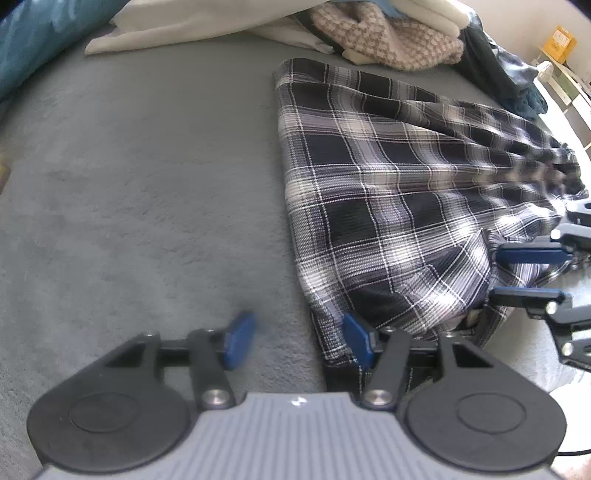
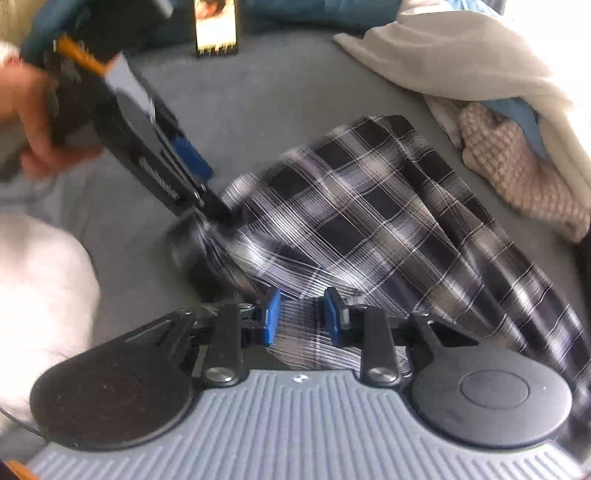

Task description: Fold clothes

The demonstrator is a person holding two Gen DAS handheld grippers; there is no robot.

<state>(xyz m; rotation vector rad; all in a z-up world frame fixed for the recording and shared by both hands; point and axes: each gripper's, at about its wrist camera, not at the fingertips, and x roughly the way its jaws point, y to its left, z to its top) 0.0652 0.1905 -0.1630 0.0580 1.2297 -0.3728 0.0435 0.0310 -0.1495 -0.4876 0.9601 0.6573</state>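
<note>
A black, white and grey plaid garment lies partly folded on the grey bed cover, bunched toward the right. My left gripper is open at the garment's near left corner. Its right pad touches the fabric edge and its left pad sits over bare cover. In the right wrist view, a hand holds the left gripper with its tip at the plaid garment's corner. My right gripper is open, with plaid fabric lying between its separated pads. The right gripper also shows at the garment's right edge.
A pile of clothes sits at the far side: white cloth, a beige checked knit and a dark teal garment. A blue pillow lies at the far left. A small picture box stands beyond the bed cover.
</note>
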